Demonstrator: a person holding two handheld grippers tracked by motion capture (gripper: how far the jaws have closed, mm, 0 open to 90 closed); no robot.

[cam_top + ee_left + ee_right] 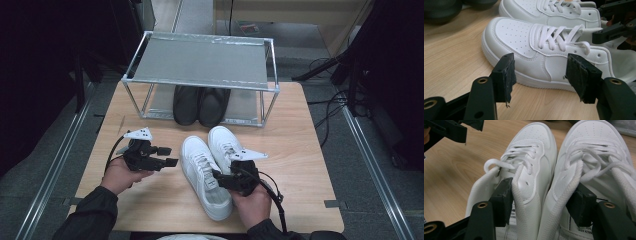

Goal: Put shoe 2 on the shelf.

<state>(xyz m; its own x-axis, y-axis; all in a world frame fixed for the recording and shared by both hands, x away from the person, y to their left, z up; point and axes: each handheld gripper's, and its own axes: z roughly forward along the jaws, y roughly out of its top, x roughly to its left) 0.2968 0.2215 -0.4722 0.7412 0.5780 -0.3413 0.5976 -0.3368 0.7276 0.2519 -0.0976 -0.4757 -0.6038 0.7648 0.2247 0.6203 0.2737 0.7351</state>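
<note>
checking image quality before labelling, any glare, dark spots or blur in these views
High view: surroundings dark, table evenly lit, white sneakers slightly washed out. Left gripper view: near fingers soft, sneaker sharp. Right gripper view: fingers blurred, no harsh glare.

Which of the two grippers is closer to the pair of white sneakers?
The right gripper: its jaws reach into the white sneakers, straddling their adjoining collars. The left gripper hangs beside them over the table, apart, open.
</note>
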